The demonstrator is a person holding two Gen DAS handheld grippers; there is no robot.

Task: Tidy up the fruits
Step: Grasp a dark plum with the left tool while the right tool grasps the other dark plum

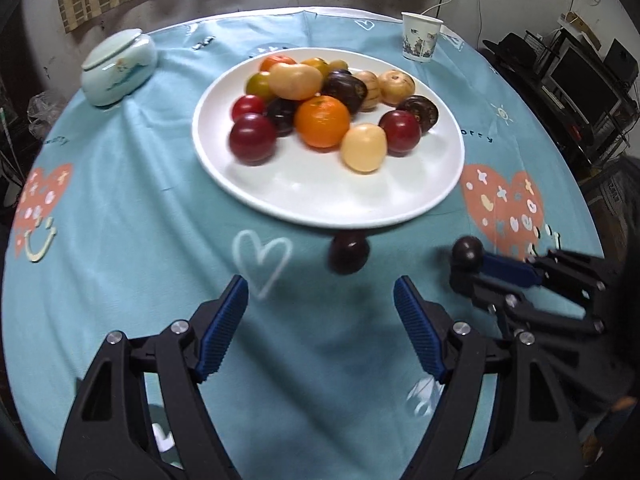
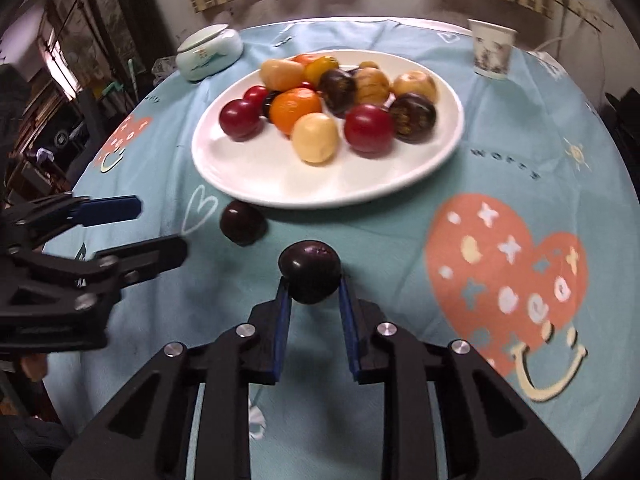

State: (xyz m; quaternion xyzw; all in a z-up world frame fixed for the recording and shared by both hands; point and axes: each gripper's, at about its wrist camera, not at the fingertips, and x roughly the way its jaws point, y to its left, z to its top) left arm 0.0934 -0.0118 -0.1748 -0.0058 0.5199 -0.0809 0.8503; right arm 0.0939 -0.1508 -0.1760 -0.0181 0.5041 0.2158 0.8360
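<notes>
A white plate in the middle of the table holds several fruits: an orange, red, dark purple and pale yellow ones. A dark plum lies on the cloth just in front of the plate. My right gripper is shut on a second dark plum, near the cloth, to the right of the loose plum. My left gripper is open and empty, just short of the loose plum.
A pale green lidded jar stands at the back left. A paper cup stands at the back right. The round table has a teal cloth with heart prints. Shelves and clutter surround it.
</notes>
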